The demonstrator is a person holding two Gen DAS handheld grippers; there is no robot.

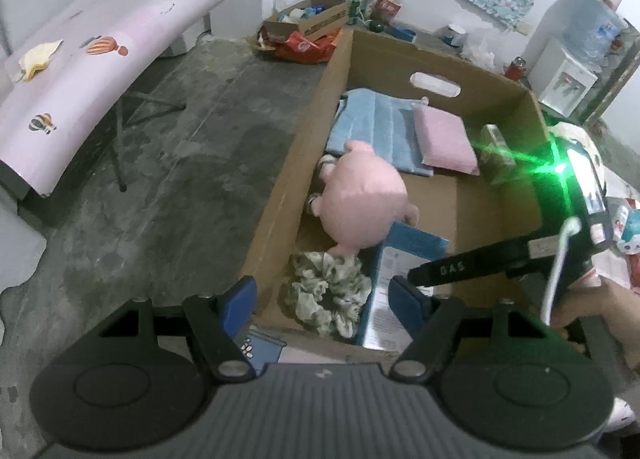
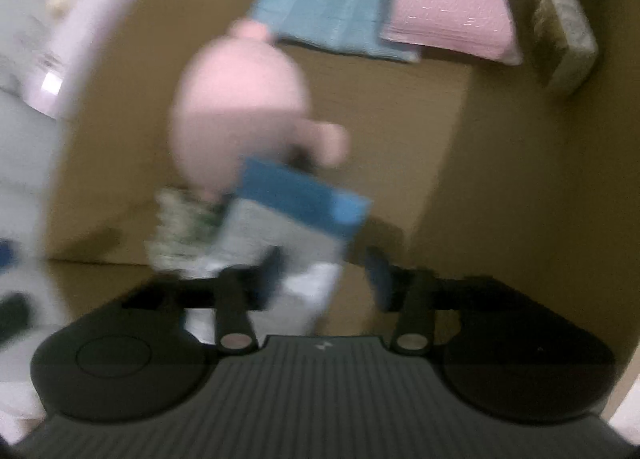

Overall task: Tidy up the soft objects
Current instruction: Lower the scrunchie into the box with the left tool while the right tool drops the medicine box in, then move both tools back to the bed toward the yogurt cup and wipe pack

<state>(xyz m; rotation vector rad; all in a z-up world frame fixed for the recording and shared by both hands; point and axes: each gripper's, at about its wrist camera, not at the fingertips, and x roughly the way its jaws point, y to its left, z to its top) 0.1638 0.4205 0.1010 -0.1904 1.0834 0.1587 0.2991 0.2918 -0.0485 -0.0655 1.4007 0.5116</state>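
Grippers first, nearest the cameras: the left gripper (image 1: 322, 301) hovers over the near wall of the open brown cardboard box (image 1: 280, 195), its blue-padded jaws spread wide with nothing between them, likely parked there to leave the inside free for the other hand. The right gripper (image 2: 320, 279) points steeply down into the box; its jaws stand apart on either side of the lower end of a flat blue-and-white printed packet (image 2: 296, 227). The view is blurred, so I cannot tell whether the pads press on the packet or have let it go.

That packet leans on its edge against the near wall, probably stood up to save floor space. Just beside it lies one crumpled grey-green patterned fabric scrunchie (image 1: 326, 295), tucked into the near corner. Behind both rests one round pink plush toy (image 1: 362, 205), close to the left wall, touching the packet's top edge.

Farther in, one folded light-blue cloth (image 1: 372, 131) lies flat on the box floor, with one folded pink cloth (image 1: 444, 141) overlapping its right side. One small pale patterned carton (image 1: 494, 153) stands against the right wall.

So the box holds six things: four soft, plus the packet and the carton. The middle of the floor is bare cardboard. Sorting looks well along.
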